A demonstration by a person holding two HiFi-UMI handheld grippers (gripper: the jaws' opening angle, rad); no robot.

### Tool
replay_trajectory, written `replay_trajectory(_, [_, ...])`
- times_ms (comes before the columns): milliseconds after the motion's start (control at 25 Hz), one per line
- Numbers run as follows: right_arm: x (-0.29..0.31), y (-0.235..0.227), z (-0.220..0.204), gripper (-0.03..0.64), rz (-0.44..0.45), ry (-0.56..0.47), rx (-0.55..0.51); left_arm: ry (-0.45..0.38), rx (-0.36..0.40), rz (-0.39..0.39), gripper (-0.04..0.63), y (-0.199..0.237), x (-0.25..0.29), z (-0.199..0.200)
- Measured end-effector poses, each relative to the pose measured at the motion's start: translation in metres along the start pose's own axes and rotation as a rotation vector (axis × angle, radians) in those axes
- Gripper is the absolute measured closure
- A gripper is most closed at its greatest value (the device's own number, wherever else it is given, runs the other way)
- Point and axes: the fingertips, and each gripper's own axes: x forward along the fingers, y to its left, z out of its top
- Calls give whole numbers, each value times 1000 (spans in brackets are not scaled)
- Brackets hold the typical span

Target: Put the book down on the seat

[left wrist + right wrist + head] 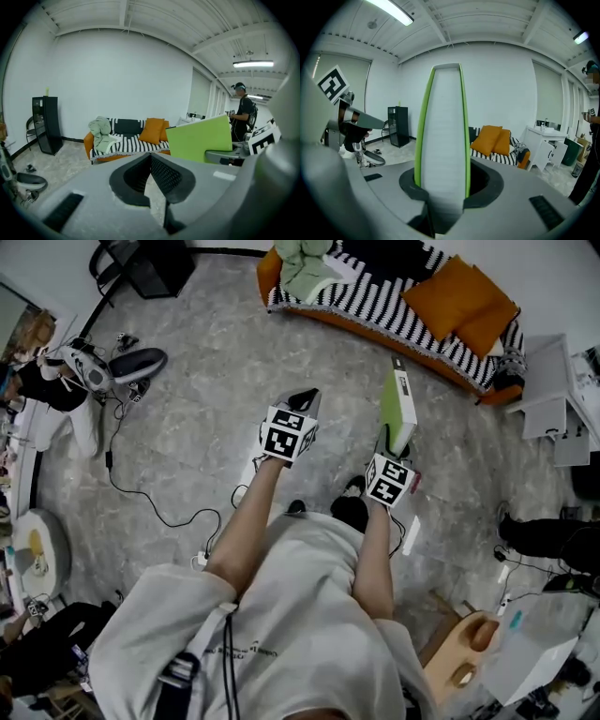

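While right gripper [387,442] holds the book [399,401] forward, left gripper [306,396] hovers closed alongside.

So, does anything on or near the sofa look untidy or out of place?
A pale green cloth lies crumpled on the left end of the sofa seat, as the head view shows it. A black cable trails loosely across the floor. Nothing looks spilled or broken.
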Motion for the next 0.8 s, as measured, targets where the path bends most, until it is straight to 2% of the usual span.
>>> replay_trajectory(80, [13,5,4,485,12,2,-14,1,-1,4,588,11,7,3])
replay_trajectory(240, [46,4,8,483,39,21,-18,8,-51,40,587,33,27,4])
replay_trajectory(440, [109,-4,25,483,75,23,-9,40,-76,79,588,53,70,10])
replay_trajectory(560, [141,2,36,483,100,23,11,49,-67,89,588,64,91,24])
replay_trajectory(680, [172,1,52,483,138,25,-26,29,-81,109,588,75,115,47])
replay_trajectory(800, [195,-4,60,483,157,34,-25,54,-68,119,588,80,137,56])
